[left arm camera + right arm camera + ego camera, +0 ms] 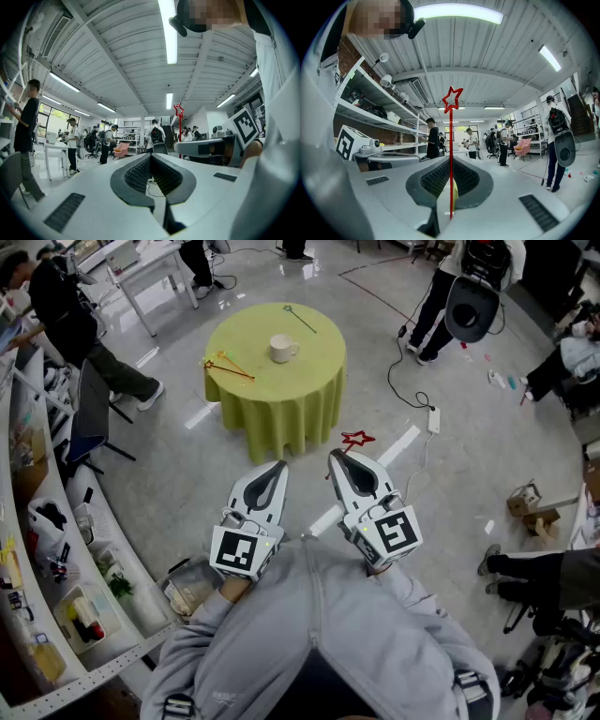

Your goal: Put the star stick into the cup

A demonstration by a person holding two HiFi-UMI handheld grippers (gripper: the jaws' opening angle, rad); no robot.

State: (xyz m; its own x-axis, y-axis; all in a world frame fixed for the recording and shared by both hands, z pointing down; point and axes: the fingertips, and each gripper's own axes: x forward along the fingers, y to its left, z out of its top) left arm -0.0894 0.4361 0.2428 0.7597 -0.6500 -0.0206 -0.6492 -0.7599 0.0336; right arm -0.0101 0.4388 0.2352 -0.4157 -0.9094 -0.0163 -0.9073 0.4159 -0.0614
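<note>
Two tools: right tool (337, 459) clamps the star stick (451, 140) lengthwise, star pointing outward; left tool (278, 468) closed, empty.

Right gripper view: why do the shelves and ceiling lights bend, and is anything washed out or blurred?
Right gripper view: the wide-angle lens bows the shelves and the ceiling light, which glares pure white; the star stick is sharp. Head view: the glossy floor shows streaky reflections, and the edges curve.

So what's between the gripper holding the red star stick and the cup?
Only floor, then the tablecloth, separates the right gripper from the cup, as the head view shows.
</note>
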